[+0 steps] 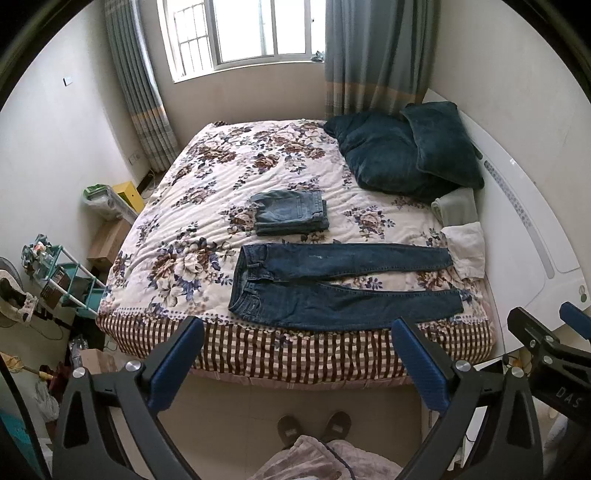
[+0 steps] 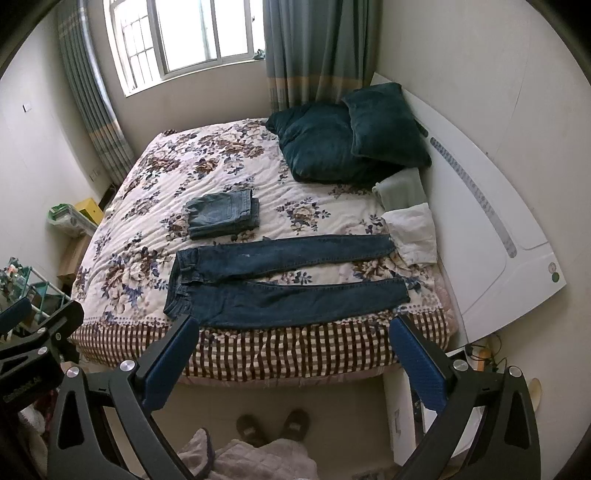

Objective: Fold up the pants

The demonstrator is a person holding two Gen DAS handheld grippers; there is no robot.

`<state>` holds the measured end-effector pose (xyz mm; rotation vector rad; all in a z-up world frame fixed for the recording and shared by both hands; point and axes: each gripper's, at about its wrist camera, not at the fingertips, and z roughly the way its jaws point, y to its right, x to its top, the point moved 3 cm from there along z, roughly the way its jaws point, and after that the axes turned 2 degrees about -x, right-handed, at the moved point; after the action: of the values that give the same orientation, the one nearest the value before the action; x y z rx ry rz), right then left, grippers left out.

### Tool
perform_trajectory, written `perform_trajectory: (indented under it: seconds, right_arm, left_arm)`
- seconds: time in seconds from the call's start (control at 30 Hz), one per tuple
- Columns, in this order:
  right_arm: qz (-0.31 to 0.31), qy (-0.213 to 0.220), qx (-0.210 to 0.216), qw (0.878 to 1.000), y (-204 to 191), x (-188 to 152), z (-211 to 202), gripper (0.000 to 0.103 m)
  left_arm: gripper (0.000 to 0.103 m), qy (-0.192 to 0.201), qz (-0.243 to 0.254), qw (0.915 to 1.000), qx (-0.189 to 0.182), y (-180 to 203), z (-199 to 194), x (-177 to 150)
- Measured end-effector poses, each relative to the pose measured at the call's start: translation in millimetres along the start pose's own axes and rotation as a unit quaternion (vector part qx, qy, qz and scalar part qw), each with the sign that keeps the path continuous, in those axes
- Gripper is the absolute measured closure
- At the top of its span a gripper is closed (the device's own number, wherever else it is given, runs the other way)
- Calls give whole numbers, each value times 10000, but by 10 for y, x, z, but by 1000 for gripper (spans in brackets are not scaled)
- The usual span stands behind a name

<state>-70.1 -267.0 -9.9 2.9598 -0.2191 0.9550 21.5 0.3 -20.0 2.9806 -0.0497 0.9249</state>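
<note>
Floral bed (image 1: 207, 177), dark jeans (image 1: 332, 291) spread flat, left tongs (image 1: 295, 332) and right tongs (image 2: 295, 328) wide apart, holding nothing

- Bed (image 1: 177, 206) near edge: open approach, both tongs wide apart above the floor.
- Obstacles: folded jeans (image 1: 290, 213) mid-bed; pillows (image 1: 402, 155) and white cloth (image 1: 465, 254) along headboard edge.

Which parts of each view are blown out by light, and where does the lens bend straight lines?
Left wrist view: the window is overexposed to plain white; the bed's checked edge bows into a curve, and dark corners frame the picture. Right wrist view: the window is washed out likewise; the white headboard arcs strongly. The dark jeans stay sharp in both.
</note>
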Motion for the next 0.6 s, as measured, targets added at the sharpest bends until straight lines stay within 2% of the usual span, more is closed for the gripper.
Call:
perform_trajectory:
  seconds: [0.6]
  right_arm:
    - [-31, 4, -17, 10000, -34, 58, 10, 0]
  left_arm:
    - [0, 3, -6, 10000, 6, 1, -1, 0]
